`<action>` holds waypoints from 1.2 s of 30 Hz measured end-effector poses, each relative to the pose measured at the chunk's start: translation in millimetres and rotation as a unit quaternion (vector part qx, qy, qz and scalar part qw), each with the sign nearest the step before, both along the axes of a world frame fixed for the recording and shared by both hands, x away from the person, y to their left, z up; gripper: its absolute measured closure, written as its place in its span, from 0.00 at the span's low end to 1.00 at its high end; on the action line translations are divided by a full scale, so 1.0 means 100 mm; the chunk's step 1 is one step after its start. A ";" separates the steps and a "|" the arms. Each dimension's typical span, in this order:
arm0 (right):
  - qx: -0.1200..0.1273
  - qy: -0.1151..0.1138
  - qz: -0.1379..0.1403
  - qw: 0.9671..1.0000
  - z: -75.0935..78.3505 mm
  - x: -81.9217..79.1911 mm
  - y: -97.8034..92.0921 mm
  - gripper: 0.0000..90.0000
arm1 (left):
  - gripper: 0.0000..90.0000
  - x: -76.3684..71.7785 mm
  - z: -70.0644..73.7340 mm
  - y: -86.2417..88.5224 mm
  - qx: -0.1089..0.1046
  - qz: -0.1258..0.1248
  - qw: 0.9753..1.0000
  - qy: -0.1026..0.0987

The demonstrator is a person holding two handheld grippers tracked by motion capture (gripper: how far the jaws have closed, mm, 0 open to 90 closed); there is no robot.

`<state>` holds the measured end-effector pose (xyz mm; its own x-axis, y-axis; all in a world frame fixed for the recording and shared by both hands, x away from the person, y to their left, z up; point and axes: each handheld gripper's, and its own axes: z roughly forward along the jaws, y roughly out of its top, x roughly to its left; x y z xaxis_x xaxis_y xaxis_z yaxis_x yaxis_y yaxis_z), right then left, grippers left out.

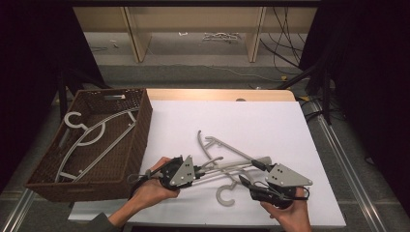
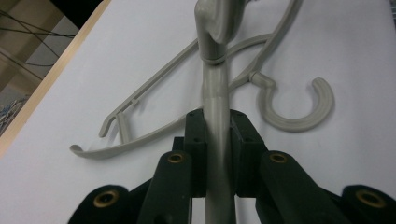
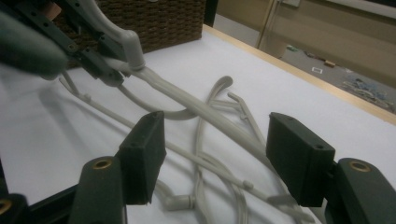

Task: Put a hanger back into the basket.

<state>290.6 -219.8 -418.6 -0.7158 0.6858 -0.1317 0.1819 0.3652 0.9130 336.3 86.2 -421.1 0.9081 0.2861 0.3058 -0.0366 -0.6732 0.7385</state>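
The left gripper is seen clamped on a grey hanger: in the left gripper view the jaws are pressed tight against both sides of the hanger's bar, which runs straight out ahead between them, along the gripper's own line. In the high view that held bar is stretched from the left gripper rightward across the white table toward the right gripper, so its long axis is laid roughly from hand to hand, and its far end is found just beside the right gripper's tips.

The right gripper is held wide, nothing between its pads; in the right gripper view the held bar is seen passing on a slant through the gap, from the left gripper's grip at upper left toward the lower right. The left gripper is judged the one in charge of the hanger; the basket is placed to its left, close by, so a carry that way looks to be called for.

Counted: two grippers, one basket, one hanger lying in the basket, one hanger held. Under and beside the held one a tangle of loose hangers is left on the table; two appear to be there, though the overlap keeps that count uncertain.
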 end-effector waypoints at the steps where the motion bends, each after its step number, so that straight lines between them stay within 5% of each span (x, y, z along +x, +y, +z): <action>1: -0.006 0.007 0.000 1.000 -0.01 0.00 0.00 0.43 | 0.88 0.01 0.01 0.01 -0.002 0.004 1.000 0.007; 7: -0.007 0.026 0.002 1.000 -0.06 -0.01 0.02 0.39 | 0.88 0.08 0.05 0.10 -0.021 0.041 0.998 0.033; 9: -0.007 0.040 0.000 0.999 -0.08 -0.01 0.01 0.37 | 0.88 0.12 0.11 0.17 -0.042 0.059 0.996 0.058; 12: -0.004 0.052 -0.003 0.999 -0.09 -0.01 0.01 0.33 | 0.88 0.14 0.16 0.21 -0.048 0.069 0.995 0.061; 13: -0.007 0.064 -0.006 0.998 -0.12 0.00 0.02 0.29 | 0.88 0.16 0.22 0.27 -0.064 0.082 0.992 0.066; 27: -0.017 0.088 -0.010 0.996 -0.19 0.01 -0.04 0.26 | 0.88 0.15 0.50 0.54 -0.120 0.114 0.983 0.082; 29: -0.021 0.089 -0.011 0.996 -0.19 0.01 -0.04 0.26 | 0.88 0.15 0.50 0.56 -0.120 0.127 0.982 0.066; 30: -0.021 0.089 -0.010 0.996 -0.19 0.02 -0.04 0.26 | 0.88 0.12 0.50 0.57 -0.121 0.120 0.982 0.085; 35: -0.022 0.090 -0.010 0.996 -0.20 0.02 -0.05 0.26 | 0.88 0.13 0.53 0.63 -0.126 0.108 0.982 0.084; 36: -0.022 0.092 -0.011 0.995 -0.20 0.02 -0.05 0.26 | 0.88 0.10 0.54 0.65 -0.132 0.120 0.979 0.099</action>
